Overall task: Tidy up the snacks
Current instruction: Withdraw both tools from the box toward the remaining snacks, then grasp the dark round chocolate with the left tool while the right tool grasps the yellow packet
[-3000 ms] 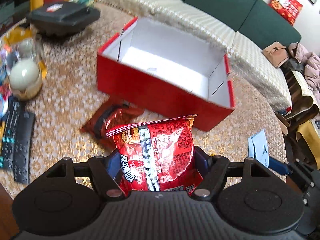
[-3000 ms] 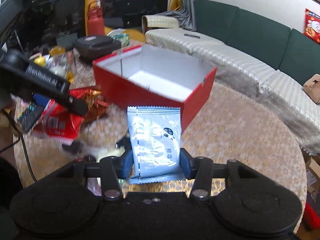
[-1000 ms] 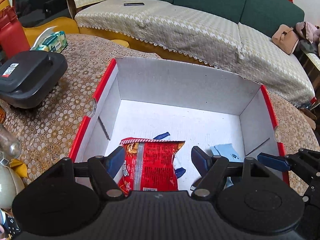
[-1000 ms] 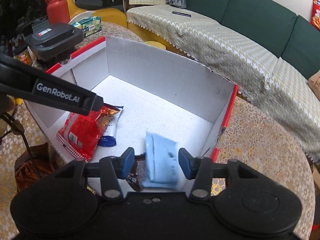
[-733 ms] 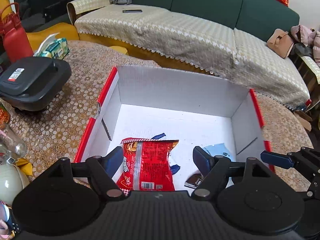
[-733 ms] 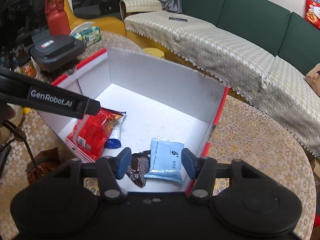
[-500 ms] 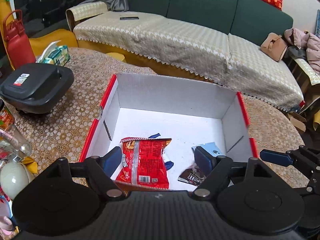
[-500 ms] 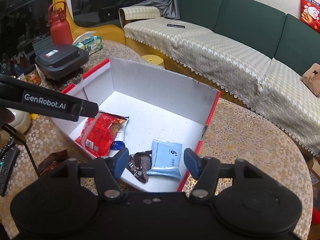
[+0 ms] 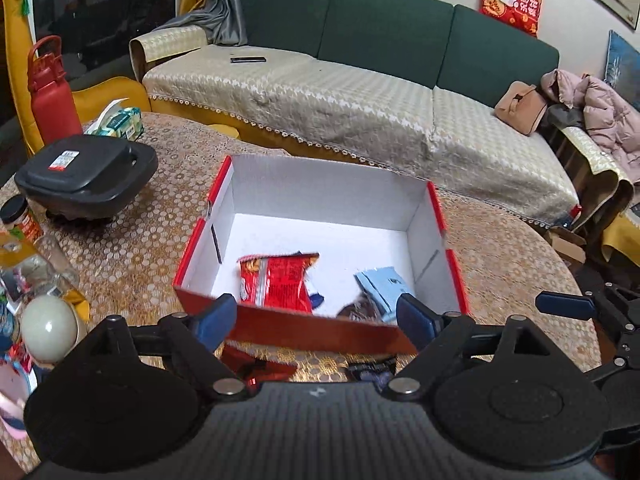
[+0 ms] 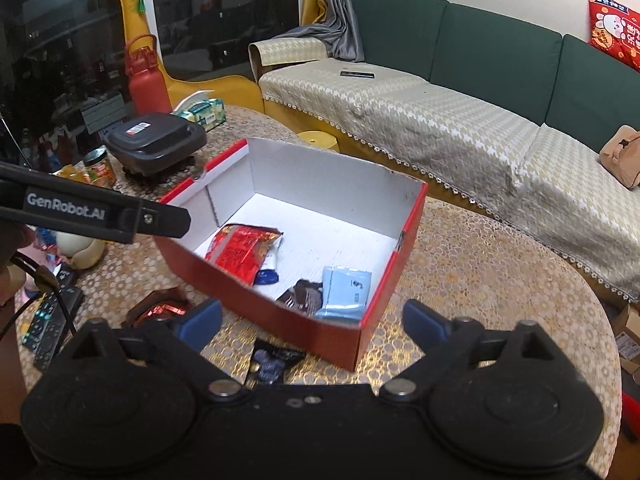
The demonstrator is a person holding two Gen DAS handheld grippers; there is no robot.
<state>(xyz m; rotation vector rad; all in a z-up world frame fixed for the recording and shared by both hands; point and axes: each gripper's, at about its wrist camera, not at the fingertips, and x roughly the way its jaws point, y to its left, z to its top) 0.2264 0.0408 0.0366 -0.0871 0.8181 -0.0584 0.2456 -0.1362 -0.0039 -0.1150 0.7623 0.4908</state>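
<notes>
Left gripper (image 9: 316,320): jaws wide apart and opening, nothing btwn them. Right gripper (image 10: 312,322): same, jaws spread and opening, empty.

Just under/ahead of the right gripper, on the table (image 10: 500,280): dark snack packet (image 10: 272,360), outside the box. Off to its left, crumpled red-brown wrapper (image 10: 158,310), also outside. Both show blurred under the left gripper too.

Next out: red box (image 9: 304,328), white inside, open top, near wall right ahead of both grippers. Inside, near side: red chip bag (image 9: 276,282) ahead-left of the left gripper, lying flat over a white-blue packet (image 10: 269,266). Pale blue sachet (image 9: 382,286) ahead-right, overlapping a dark brown packet (image 10: 304,296). Far half of box floor bare.

Further left: black lidded appliance (image 9: 86,174), jar, tissue pack (image 9: 120,122), red bottle (image 9: 50,92). Beyond table: green sofa (image 9: 380,36) w/ beige cover.
</notes>
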